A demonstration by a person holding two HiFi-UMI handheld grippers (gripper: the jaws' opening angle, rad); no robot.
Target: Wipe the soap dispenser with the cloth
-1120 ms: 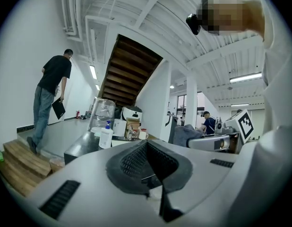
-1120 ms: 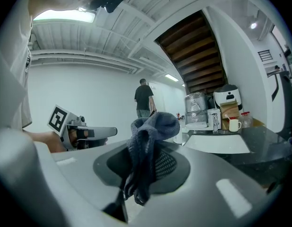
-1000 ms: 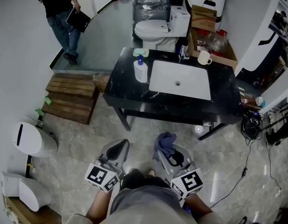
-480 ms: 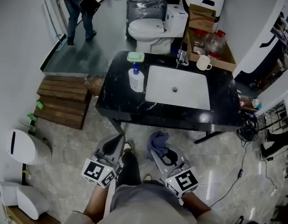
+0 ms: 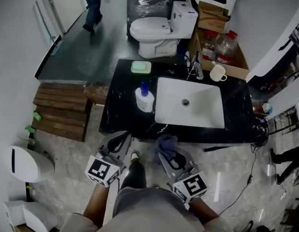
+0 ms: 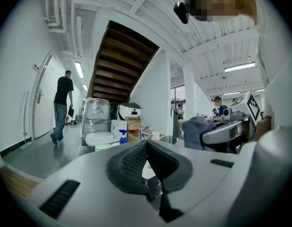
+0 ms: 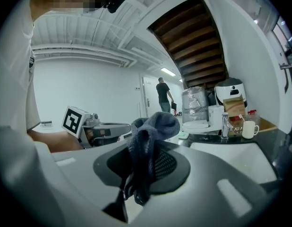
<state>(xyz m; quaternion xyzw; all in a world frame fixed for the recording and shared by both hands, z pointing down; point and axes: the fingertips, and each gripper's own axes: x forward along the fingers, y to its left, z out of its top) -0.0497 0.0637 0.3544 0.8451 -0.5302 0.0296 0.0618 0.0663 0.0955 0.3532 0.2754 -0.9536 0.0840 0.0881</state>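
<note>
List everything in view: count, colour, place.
plastic soap dispenser bottle: one, white with blue pump, on counter left of sink
stone-look counter: one, black, straight ahead
rectangular sink basin: one, white, set in counter
soap dish: one, pale green, counter's back left
ceramic mug: one, white, behind sink
toilet: one, white, beyond counter
wooden pallet: one, brown, floor at left
bystander: one, dark clothes, far back
crumpled cloth: one, blue-grey, between right gripper's jaws
left gripper: shut, empty
right gripper: shut on cloth

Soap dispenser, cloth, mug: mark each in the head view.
soap dispenser (image 5: 145, 102), head view, white bottle body.
cloth (image 5: 166, 145), head view, bunched blue fold.
mug (image 5: 217, 73), head view, white outer wall.
</note>
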